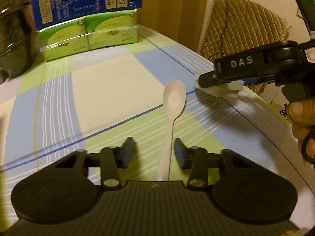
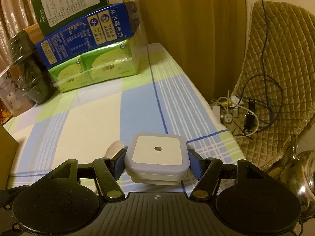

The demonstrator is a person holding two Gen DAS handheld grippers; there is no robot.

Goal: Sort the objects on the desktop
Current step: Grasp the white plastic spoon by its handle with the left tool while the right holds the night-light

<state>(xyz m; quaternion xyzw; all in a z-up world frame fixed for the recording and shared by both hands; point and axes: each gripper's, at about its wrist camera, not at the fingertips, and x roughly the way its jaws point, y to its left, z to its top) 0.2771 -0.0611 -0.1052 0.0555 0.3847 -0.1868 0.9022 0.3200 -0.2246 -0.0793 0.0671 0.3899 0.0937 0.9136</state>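
Observation:
A pale plastic spoon (image 1: 173,106) lies on the checked tablecloth (image 1: 102,90), its handle running back between the fingers of my left gripper (image 1: 155,153), which stands open around the handle without touching it. My right gripper (image 2: 157,163) is shut on a square white night light (image 2: 157,157) with a small dark sensor on its face, held above the cloth. In the left wrist view the right gripper (image 1: 220,84) comes in from the right with the night light (image 1: 226,88) in it, a hand on its grip. The spoon's bowl (image 2: 114,147) peeks out left of the night light.
Green tissue packs (image 1: 88,37) with a blue carton (image 1: 86,2) on top stand at the table's far end, beside a dark jar (image 2: 29,70). The table's right edge (image 2: 212,106) drops to a quilted chair (image 2: 275,68) with cables and a power strip (image 2: 228,116).

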